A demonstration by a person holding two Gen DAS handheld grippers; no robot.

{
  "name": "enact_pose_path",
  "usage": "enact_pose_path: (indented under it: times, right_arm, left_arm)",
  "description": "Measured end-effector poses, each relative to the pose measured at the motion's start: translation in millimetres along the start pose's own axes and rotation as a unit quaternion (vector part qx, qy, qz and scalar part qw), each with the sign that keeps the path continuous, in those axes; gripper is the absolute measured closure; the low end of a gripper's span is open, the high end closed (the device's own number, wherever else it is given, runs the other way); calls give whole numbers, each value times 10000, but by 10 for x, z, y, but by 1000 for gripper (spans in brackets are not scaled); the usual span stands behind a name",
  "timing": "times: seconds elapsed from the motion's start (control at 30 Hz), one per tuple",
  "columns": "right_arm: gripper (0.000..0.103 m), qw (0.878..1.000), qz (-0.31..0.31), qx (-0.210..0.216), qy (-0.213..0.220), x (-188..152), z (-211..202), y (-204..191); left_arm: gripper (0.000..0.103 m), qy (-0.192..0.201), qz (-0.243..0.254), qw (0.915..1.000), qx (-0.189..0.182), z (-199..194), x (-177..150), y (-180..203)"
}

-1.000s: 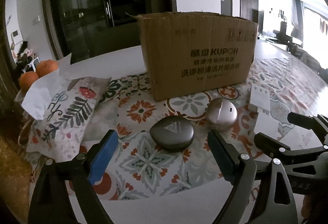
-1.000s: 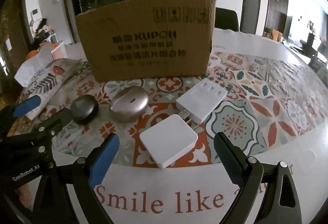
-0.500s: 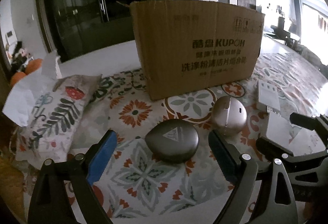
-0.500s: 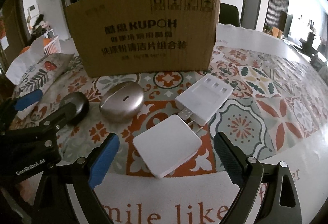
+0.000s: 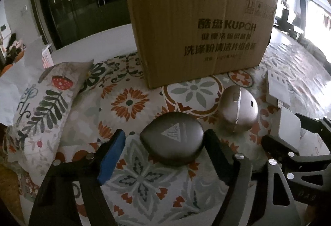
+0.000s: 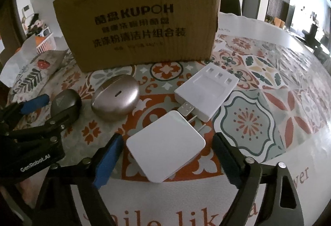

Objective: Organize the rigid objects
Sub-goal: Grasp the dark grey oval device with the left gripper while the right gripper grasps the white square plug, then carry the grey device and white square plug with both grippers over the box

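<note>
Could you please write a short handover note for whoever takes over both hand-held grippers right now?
Left hand-held gripper: jaws closing around the dark grey pebble-shaped case; a gap shows on the blue-pad side, so no grip yet.
Right hand-held gripper: jaws closing around the square white charger; pads not pressing yet.
Also on the patterned tablecloth: the rose-gold oval case and the white multi-port charger, both in front of the cardboard box.
Done: nothing is lifted; all four items lie on the cloth.
Left: probably grip both items, put them away, likely into the box, then the other two.
</note>
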State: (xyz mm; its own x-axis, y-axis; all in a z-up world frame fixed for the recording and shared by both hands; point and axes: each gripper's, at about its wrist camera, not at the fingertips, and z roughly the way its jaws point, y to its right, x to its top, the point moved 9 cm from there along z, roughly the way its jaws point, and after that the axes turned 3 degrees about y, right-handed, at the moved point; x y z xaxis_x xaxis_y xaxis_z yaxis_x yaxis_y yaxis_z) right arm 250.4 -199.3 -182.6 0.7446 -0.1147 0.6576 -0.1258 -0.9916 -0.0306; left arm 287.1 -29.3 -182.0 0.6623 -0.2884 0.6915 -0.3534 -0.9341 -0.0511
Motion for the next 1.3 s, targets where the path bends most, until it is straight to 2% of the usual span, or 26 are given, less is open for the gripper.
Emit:
enact_pose_path:
  times: [0.1, 0.23, 0.77, 1.3]
  right_arm:
    - [23, 10000, -31, -17, 7, 6, -2, 0]
    - [36, 9999, -121, 1, 42, 24, -9, -2]
    - [36, 9995, -163, 229, 154, 18, -155, -12]
    - [36, 9953, -340, 454, 782, 328, -638, -17]
  left_arm:
    - [41, -28, 4, 10000, -14, 11, -11, 9]
    - [41, -21, 52, 10000, -61, -2, -8, 49]
    - [41, 59, -130, 9999, 87, -318, -69, 82]
    - [41, 441, -357, 9981, 241, -838, 148, 112]
